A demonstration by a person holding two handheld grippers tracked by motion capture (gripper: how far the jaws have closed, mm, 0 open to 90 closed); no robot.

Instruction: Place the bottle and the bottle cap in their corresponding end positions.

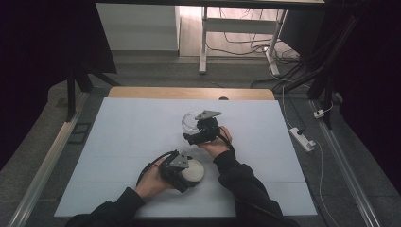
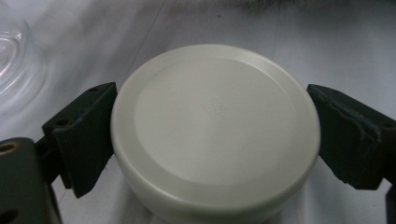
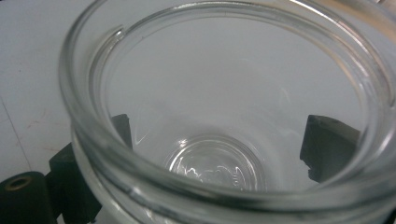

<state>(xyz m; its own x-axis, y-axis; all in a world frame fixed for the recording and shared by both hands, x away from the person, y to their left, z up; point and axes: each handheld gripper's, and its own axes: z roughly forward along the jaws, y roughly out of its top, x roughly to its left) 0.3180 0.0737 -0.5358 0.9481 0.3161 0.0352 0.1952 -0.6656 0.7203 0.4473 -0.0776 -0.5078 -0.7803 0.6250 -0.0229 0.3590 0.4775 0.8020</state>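
Note:
A round off-white lid [image 2: 215, 126] lies flat on the pale table mat [image 1: 127, 142]. My left gripper [image 2: 215, 137] is shut on it, one black jaw pressed against each side. From above, the lid [image 1: 196, 171] and left gripper [image 1: 188, 173] are near the table's front centre. A clear, empty glass jar [image 3: 219, 116] stands upright with its mouth uncovered. My right gripper [image 3: 224, 142] is shut on its body, and the jaws show through the glass. In the high view the jar [image 1: 189, 121] and right gripper [image 1: 195, 128] sit just behind the lid. The jar's edge [image 2: 14, 60] also shows beside the lid.
The mat covers most of a wooden table [image 1: 189, 92], with bare surface left and right of the hands. Beyond the far edge are a white desk frame [image 1: 204, 42] and tangled cables [image 1: 250, 45]. A power strip [image 1: 302, 138] lies on the floor to the right.

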